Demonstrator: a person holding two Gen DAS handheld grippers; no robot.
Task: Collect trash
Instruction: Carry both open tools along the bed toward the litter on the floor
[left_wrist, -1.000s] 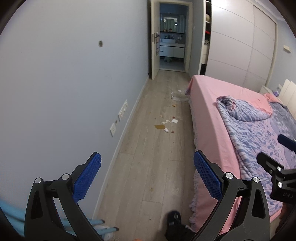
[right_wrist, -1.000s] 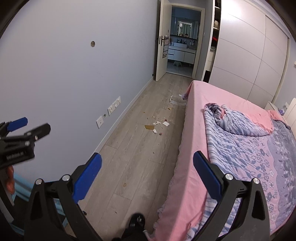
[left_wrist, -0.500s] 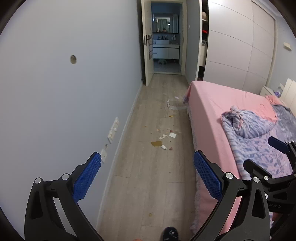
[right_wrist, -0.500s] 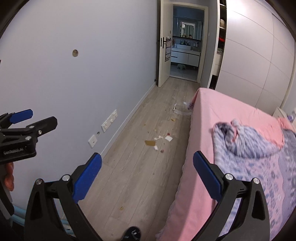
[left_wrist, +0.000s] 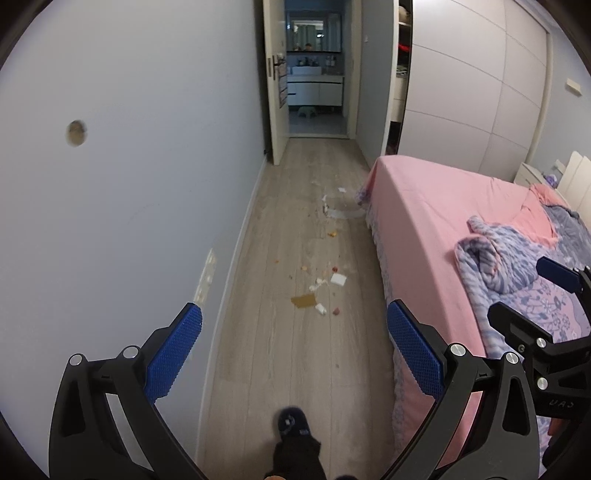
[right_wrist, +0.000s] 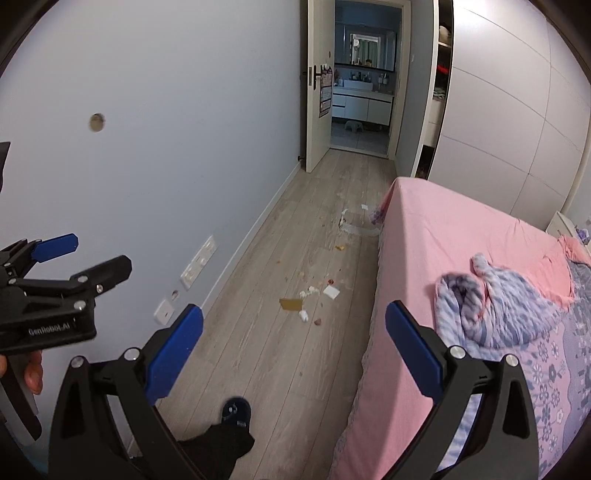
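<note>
Trash is scattered on the wood floor (left_wrist: 280, 354) in the aisle between the grey wall (left_wrist: 129, 184) and the pink bed (left_wrist: 424, 229), well ahead of both grippers. The main cluster comprises a brown card scrap (left_wrist: 303, 301), a white paper square (left_wrist: 338, 279), small white crumpled bits (left_wrist: 320, 309) and tiny red and orange crumbs. A clear plastic wrapper (left_wrist: 341, 212) lies farther off, by the bed's far corner.

All of it is judged light. The flat card and paper will likely be hard to pinch off the boards and are best taken at a lifted edge. The crumpled bits should be soft and easy to grip. The wrapper is probably slippery, and the crumbs too small for the pads.

The left gripper (left_wrist: 291, 343) and right gripper (right_wrist: 293, 341) are both spread wide, with nothing held.

In the right wrist view the wall sockets (right_wrist: 197, 262) are seen face-on; in the left view they are only edge-on. The person's dark slipper (left_wrist: 291, 424) is seen in both.
</note>
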